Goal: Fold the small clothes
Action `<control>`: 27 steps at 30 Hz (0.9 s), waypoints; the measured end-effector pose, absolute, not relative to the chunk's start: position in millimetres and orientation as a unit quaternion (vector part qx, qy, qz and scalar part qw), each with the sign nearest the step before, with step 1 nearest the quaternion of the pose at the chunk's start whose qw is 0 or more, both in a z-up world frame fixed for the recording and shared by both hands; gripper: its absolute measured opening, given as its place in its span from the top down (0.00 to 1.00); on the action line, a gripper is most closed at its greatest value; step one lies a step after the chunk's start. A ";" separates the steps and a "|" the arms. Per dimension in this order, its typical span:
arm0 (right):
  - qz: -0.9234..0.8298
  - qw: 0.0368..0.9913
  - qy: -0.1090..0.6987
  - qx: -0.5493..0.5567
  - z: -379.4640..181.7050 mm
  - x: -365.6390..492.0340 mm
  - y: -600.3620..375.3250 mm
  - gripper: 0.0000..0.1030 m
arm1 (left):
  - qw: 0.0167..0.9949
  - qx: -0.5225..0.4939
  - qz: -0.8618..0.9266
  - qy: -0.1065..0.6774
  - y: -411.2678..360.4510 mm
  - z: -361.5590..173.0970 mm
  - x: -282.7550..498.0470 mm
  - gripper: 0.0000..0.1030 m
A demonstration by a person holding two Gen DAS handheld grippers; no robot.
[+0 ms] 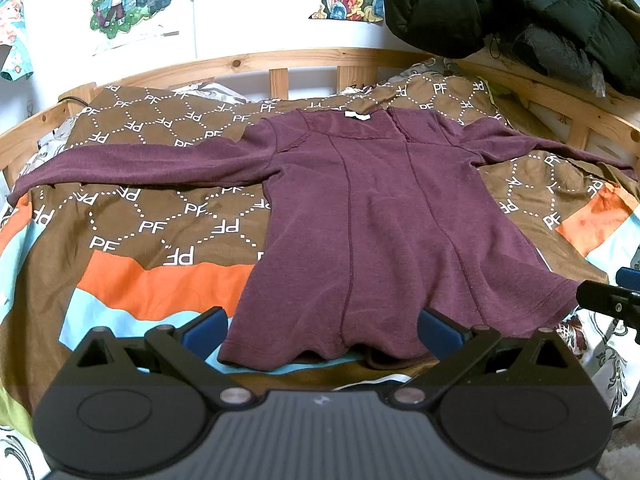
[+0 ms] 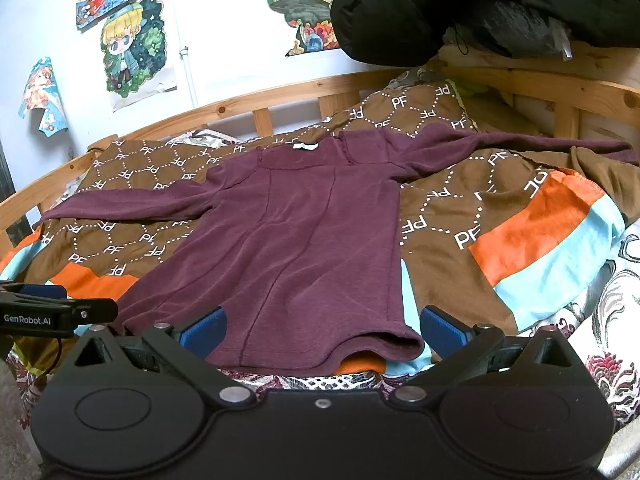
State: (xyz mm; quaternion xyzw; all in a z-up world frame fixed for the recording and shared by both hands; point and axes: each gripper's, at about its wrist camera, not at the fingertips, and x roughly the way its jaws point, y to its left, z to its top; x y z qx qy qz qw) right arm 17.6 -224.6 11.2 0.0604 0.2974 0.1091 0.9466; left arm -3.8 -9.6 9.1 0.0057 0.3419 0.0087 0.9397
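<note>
A small maroon long-sleeved top point(image 1: 360, 208) point(image 2: 288, 232) lies flat on a bed, back side up, sleeves spread left and right, white neck label at the far end. My left gripper point(image 1: 322, 332) stands open at the near hem, a blue pad either side of the hem's left half. My right gripper point(image 2: 322, 330) is open too, its pads straddling the hem's right half and corner. Neither has cloth pinched between its pads. Each gripper shows at the edge of the other's view: the right gripper point(image 1: 612, 300) and the left gripper point(image 2: 48, 312).
Under the top lies a brown blanket point(image 1: 160, 216) with a white "PF" pattern and orange and light blue stripes. A wooden bed rail point(image 1: 280, 60) runs along the far side, with a dark puffy jacket point(image 1: 500, 4) heaped at the back right. Posters hang on the white wall.
</note>
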 end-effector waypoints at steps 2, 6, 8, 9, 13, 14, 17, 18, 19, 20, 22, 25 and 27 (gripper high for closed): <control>0.109 0.947 0.297 0.061 11.7 17.4 -224.7 0.00 | 0.940 0.007 0.008 0.342 -9.5 9.3 -3.1 0.00; 0.103 0.947 0.296 0.063 12.3 17.7 -225.7 0.00 | 0.940 0.011 0.010 0.342 -10.6 9.3 -2.1 0.00; 0.101 0.947 0.297 0.065 12.9 17.9 -226.0 0.00 | 0.939 0.012 0.012 0.342 -11.0 9.3 -1.6 0.00; 0.099 0.948 0.297 0.065 13.5 17.6 -226.0 0.00 | 0.939 0.013 0.013 0.344 -12.1 9.0 -1.1 0.00; 0.084 0.948 0.303 0.056 19.4 22.4 -224.6 0.00 | 0.935 0.031 0.025 0.353 -18.2 13.7 6.1 0.00; 0.087 0.944 0.313 0.055 21.1 26.2 -224.4 0.01 | 0.934 0.034 0.028 0.356 -19.4 15.6 9.5 0.00; 0.097 0.935 0.332 0.077 29.9 42.0 -230.5 0.00 | 0.930 0.045 0.033 0.364 -23.6 24.4 26.0 0.00; 0.100 0.932 0.337 0.086 33.2 47.7 -233.5 0.00 | 0.928 0.051 0.038 0.367 -24.9 27.4 32.3 0.00; 0.102 0.931 0.338 0.094 37.6 54.0 -237.5 0.00 | 0.925 0.059 0.046 0.371 -26.8 29.9 39.2 0.00; 0.099 0.932 0.335 0.097 41.6 58.8 -240.8 0.00 | 0.921 0.070 0.058 0.380 -29.7 31.8 48.2 0.00; 0.081 0.936 0.331 0.091 50.4 69.7 -248.0 0.00 | 0.910 0.078 0.079 0.399 -33.5 34.7 66.5 0.00; 0.040 0.941 0.329 0.070 58.1 86.5 -260.2 0.00 | 0.901 0.042 0.072 0.425 -33.7 39.8 90.1 0.00; 0.016 0.943 0.328 0.049 61.1 97.6 -269.3 0.00 | 0.899 0.024 0.064 0.432 -34.5 44.9 102.2 0.00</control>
